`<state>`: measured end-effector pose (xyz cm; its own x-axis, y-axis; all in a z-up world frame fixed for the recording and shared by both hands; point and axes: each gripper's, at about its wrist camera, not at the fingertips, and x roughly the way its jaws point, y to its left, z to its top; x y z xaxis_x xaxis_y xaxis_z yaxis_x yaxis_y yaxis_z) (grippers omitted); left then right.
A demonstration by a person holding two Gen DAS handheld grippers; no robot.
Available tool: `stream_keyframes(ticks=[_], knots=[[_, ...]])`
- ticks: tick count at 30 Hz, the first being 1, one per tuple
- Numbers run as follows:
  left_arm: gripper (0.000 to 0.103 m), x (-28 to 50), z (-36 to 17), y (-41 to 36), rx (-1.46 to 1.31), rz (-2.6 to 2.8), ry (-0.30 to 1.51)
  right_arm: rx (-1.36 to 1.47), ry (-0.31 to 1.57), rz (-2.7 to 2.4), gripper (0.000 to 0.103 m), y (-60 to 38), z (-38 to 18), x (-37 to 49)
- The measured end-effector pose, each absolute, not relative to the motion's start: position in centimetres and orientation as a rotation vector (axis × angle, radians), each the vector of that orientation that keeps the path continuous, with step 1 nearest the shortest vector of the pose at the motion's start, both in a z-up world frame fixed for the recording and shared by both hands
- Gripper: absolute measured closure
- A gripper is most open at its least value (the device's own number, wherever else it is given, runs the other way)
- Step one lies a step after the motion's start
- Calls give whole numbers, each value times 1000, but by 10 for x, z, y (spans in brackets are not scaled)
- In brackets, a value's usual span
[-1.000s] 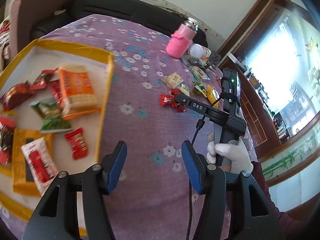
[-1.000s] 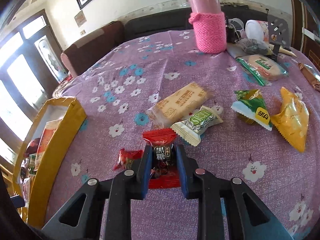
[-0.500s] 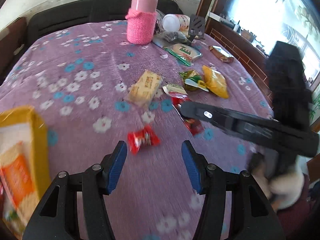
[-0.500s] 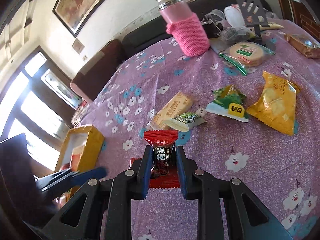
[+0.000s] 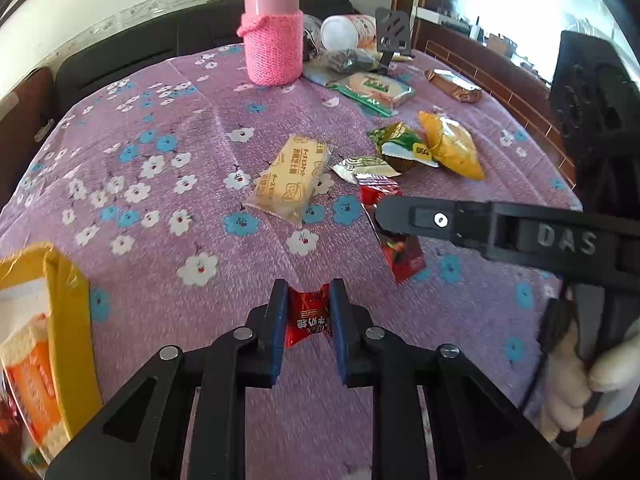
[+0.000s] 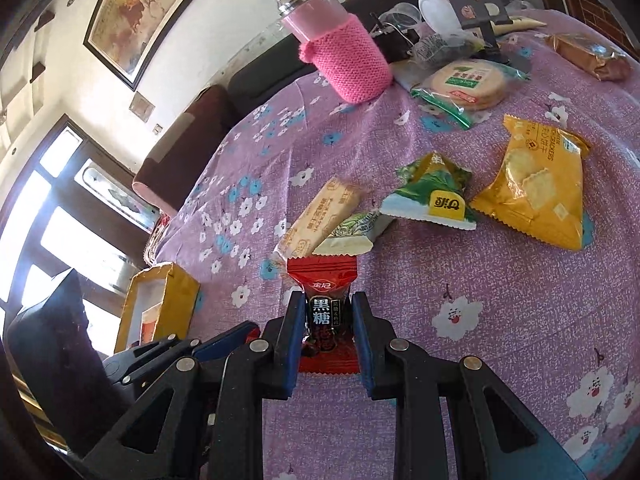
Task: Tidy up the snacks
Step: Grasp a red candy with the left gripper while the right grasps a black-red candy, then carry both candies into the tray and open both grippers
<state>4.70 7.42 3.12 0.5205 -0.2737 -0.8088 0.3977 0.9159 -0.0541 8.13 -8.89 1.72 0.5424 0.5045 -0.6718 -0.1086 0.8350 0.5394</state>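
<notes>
My left gripper [image 5: 308, 312] is shut on a small red candy packet [image 5: 307, 315] just above the purple flowered tablecloth [image 5: 160, 184]. My right gripper [image 6: 326, 320] is shut on a red brown-sugar snack packet [image 6: 325, 312] and holds it lifted; it also shows in the left wrist view [image 5: 394, 240]. The yellow box [image 5: 68, 320] with sorted snacks is at the left edge. A beige biscuit pack [image 5: 290, 178], a green-white packet [image 5: 366, 166], a green triangle pack [image 5: 402, 146] and a yellow cracker pack [image 5: 452, 146] lie mid-table.
A pink knitted bottle [image 5: 274, 40] stands at the back. Beside it are a round cracker pack [image 5: 372, 90], a brown wrapped bar [image 5: 454, 86], a white cup [image 5: 344, 32] and a black phone stand [image 5: 394, 34]. A dark sofa [image 5: 132, 56] lies behind the table.
My left gripper swung from the yellow box toward the table middle and shut on the small red candy. My right gripper lifted the brown-sugar packet off the cloth.
</notes>
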Motion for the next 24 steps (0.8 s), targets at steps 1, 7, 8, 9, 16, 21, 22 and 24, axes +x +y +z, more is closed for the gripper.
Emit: stream_keyframes(ticks=[1,7,8,9,16,21,22,24], knots=[[85,42,34,77,135,-405,938,470,927,383,79,-88,19,80],[85,19,52,95,44,-421,912,477,902,396,79,-89,26,76],[85,13,56,100,27,-420,906,479,898,398,79,-89,27,76],[85,7,61,107,3,-418,899,480,895,400,79,-89,28,75],[85,-33,85,170,-154,-317,839,496,889,440,79,-84,31,72],[85,-54,93,234,-226,-182,812,486,877,503,79,-67,38,64],[85,-59,93,248,-248,-156,808,475,873,513,79,-61,40,61],[85,-68,91,271,-281,-103,803,444,862,529,79,-48,44,55]])
